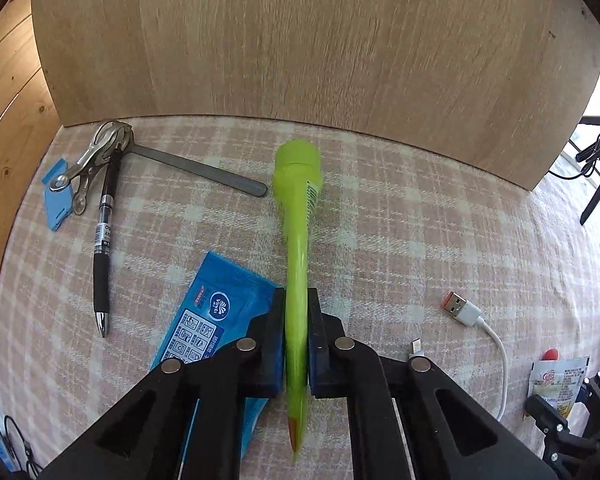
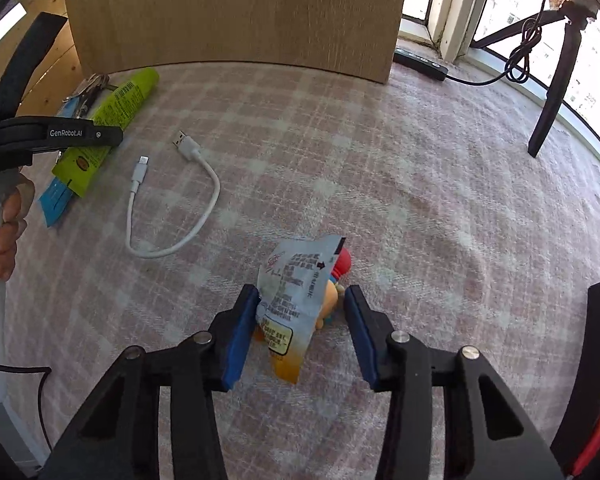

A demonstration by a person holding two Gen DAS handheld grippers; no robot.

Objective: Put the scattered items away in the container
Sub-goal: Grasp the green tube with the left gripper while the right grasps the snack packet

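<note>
My left gripper is shut on a green tube, held edge-on above the checked cloth; the tube also shows in the right wrist view. A blue wipes pack lies under it to the left. My right gripper is open, its blue pads on either side of a silver-and-orange snack sachet that leans on a small colourful toy. The left pad touches the sachet. A white USB cable lies between the two grippers; it also shows in the left wrist view.
A black pen, a metal clamp, a grey flat bar and a blue card lie at the far left. A tall wooden panel stands behind the cloth. A black tripod leg stands at the right.
</note>
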